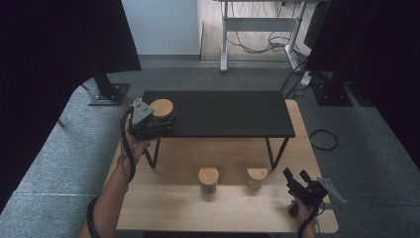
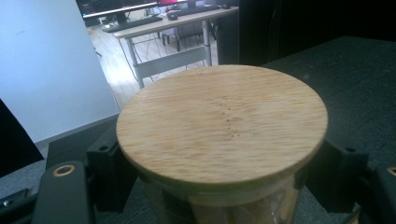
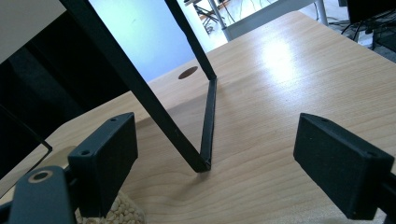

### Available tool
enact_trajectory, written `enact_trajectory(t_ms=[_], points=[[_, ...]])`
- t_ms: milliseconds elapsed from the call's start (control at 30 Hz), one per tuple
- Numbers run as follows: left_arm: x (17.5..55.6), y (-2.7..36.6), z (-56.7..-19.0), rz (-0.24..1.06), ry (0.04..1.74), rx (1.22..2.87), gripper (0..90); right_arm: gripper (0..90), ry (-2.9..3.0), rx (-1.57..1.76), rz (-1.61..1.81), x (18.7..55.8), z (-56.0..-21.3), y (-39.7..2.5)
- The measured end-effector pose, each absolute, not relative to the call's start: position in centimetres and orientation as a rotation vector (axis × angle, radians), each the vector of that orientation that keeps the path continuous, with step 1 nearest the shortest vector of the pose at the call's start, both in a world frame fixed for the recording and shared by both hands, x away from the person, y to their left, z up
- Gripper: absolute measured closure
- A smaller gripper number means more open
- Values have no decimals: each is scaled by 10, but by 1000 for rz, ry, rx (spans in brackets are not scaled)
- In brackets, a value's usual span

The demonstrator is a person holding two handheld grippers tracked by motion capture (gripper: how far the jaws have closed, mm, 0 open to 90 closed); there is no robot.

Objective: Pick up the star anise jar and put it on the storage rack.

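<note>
The left tool grips a round glass jar with a flat wooden lid, jaws on the glass just under the lid, at the black raised shelf's left end. Glass (likely slippery, breakable) suits this firm side hold. The right tool hangs wide over the wooden worktop.

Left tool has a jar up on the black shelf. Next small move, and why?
Probably open the left tool and back it off. The jar with the wooden lid appears to sit on the black shelf near its left end, jaws on either side of it. Two more jars wait on the table below.
</note>
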State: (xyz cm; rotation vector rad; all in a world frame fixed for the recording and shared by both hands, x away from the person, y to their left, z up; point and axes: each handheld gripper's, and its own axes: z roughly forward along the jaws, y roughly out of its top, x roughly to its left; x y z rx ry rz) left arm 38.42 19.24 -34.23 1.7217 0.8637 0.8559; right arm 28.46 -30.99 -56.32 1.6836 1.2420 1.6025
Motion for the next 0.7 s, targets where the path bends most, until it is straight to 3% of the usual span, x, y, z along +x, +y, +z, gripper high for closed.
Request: enact_trajectory(t_ms=[233, 467, 700], points=[[384, 192, -343, 859, 868, 1728, 210, 131, 1242, 1684, 1602, 285, -563, -310], [383, 188, -347, 895, 874, 1758, 103, 132, 1241, 1683, 1602, 285, -563, -310], [381, 192, -350, 892, 897, 1745, 82, 132, 1242, 1683, 1602, 285, -563, -310]])
